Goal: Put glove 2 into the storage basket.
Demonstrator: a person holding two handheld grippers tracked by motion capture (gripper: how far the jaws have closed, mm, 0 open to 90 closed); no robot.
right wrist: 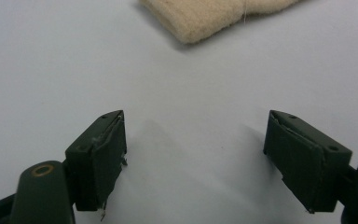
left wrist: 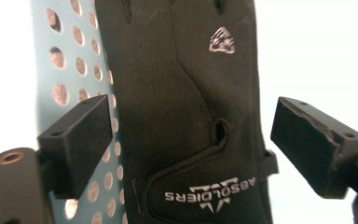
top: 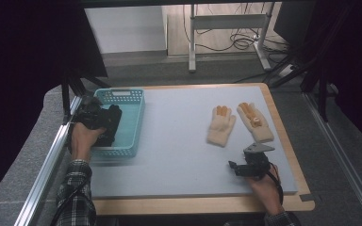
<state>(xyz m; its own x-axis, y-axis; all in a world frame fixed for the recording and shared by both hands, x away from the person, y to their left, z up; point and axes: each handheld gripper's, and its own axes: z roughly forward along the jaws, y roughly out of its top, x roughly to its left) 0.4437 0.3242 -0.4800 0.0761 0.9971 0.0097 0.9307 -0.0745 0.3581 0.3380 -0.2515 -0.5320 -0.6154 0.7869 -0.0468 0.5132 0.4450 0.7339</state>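
Grey padded table mat (top: pixel 179 141) w/ turquoise perforated plastic basket (top: pixel 133 123) at left. Left gripper (left wrist: pixel 191 140) hangs over basket, jaws spread either side of black fabric glove (left wrist: pixel 182 107) marked "ABSOLDIERS". Right gripper (right wrist: pixel 193 154), jaws apart, low over mat near cream knitted glove (right wrist: pixel 214 16).

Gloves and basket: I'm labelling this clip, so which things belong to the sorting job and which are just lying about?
In the job:
black glove
teal basket
two cream knit gloves
left hand-held gripper, open
right hand-held gripper, open

Lying about:
white desk frame
floor cables
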